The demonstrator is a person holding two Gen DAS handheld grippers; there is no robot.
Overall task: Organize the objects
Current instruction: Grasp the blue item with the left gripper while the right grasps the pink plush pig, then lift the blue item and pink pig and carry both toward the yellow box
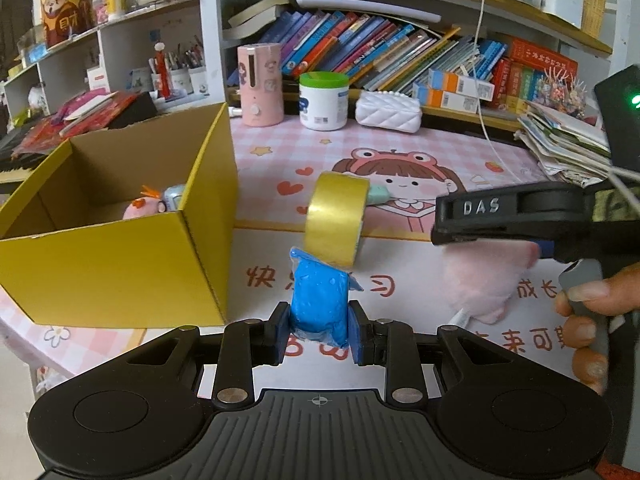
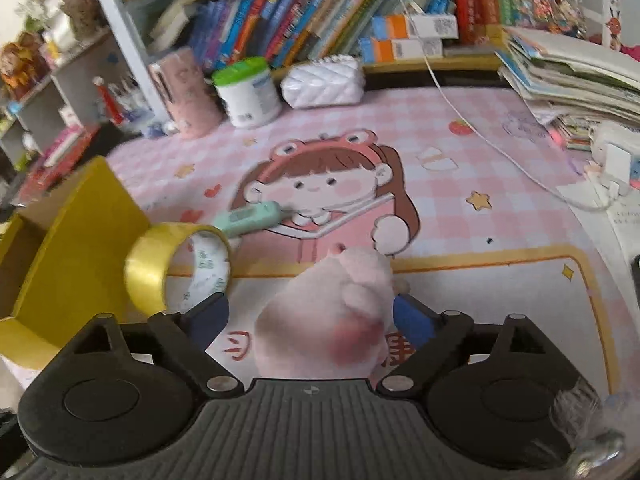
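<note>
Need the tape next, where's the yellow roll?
The yellow tape roll stands on edge on the mat, right of the cardboard box, just beyond the blue packet in the left gripper.

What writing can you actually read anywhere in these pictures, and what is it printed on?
"DAS": raised letters on the black right tongs, seen from the left camera.
"快" and "成长": red characters on the pink desk mat; the rest of that line is covered.
Book spines, the green-lidded white jar and the inner face of the yellow tape roll: printed, but too small or blurred to read.

Soft, even indoor light, no hard shadows. The left wrist view is sharp; the right wrist view smears with motion blur. Fisheye bends shelves at both edges.
</note>
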